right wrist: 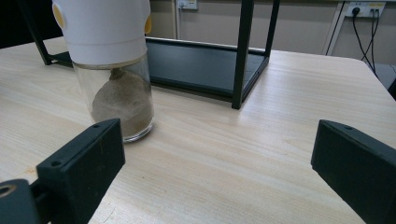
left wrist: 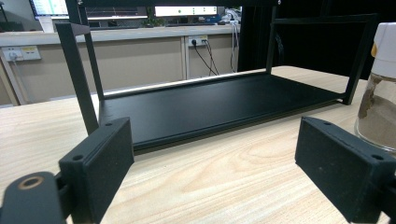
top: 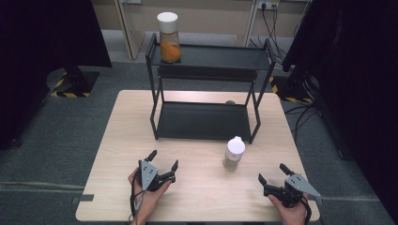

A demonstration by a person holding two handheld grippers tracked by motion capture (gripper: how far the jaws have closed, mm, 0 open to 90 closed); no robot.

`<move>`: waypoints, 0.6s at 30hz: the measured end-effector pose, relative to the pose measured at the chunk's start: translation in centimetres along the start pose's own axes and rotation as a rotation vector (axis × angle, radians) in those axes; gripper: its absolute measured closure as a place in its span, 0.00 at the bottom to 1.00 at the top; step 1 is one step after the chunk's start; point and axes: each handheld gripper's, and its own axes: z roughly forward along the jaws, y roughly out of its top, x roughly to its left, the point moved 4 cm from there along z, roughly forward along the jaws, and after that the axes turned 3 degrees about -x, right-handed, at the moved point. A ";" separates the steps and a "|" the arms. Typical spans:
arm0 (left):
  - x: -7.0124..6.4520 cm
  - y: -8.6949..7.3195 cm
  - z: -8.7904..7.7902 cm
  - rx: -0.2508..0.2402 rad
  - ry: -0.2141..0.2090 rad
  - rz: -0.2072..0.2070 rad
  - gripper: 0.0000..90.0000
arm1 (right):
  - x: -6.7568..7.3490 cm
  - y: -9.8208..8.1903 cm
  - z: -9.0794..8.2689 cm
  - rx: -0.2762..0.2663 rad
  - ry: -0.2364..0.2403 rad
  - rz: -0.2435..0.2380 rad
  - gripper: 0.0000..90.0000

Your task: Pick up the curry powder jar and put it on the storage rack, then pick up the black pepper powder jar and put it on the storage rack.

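Note:
A clear jar with a white lid and brownish powder [top: 233, 153] stands upright on the table, in front of the black two-tier rack [top: 206, 121]. The same jar [right wrist: 112, 70] rises close ahead at the left of the right gripper view, and its edge [left wrist: 380, 93] shows at the right of the left gripper view. A second jar with orange contents [top: 169, 38] stands on the rack's top shelf at the left. My left gripper [top: 163, 160] rests open near the table's front, left of the jar. Farther right, my right gripper [top: 272, 172] is open too. Nothing lies between either pair of jaws.
The wooden table [top: 126, 140] has bare surface between the grippers and the rack. The rack's lower shelf [left wrist: 215, 105] holds nothing. Dark screens and stands flank the table on both sides, and cables run along the floor at the back right.

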 end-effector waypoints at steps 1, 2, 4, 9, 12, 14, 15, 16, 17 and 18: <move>0.0 0.0 0.0 -0.001 0.000 0.000 0.12 | 0.0 0.0 0.0 0.000 -0.001 -0.001 0.04; 0.0 0.0 0.0 -0.002 -0.001 0.003 0.12 | 0.0 0.0 0.0 0.000 -0.002 -0.002 0.04; 0.0 0.0 0.0 -0.002 -0.003 0.006 0.12 | 0.0 0.0 0.0 0.000 -0.003 -0.002 0.04; -0.1 0.0 0.0 0.001 -0.006 0.011 0.12 | 0.0 0.0 0.0 0.000 0.002 -0.003 0.04; -0.1 0.0 0.0 0.000 -0.003 0.008 0.12 | -0.1 -0.1 0.0 -0.008 0.006 0.009 0.04; -0.1 0.0 0.0 -0.001 -0.004 0.011 0.12 | -0.1 -0.1 0.1 -0.010 0.013 0.014 0.03; -0.2 0.0 0.0 -0.002 -0.005 0.014 0.12 | -0.1 0.0 0.2 -0.012 0.018 0.016 0.03; -0.2 0.0 0.0 -0.003 -0.006 0.014 0.12 | 0.0 0.1 0.4 -0.018 0.024 0.022 0.03; -0.1 0.0 0.0 -0.003 -0.006 0.013 0.12 | 0.0 0.3 0.6 -0.024 0.032 0.027 0.03; -0.1 0.0 0.0 -0.002 -0.005 0.010 0.12 | 0.1 0.4 0.7 -0.027 0.038 0.033 0.03</move>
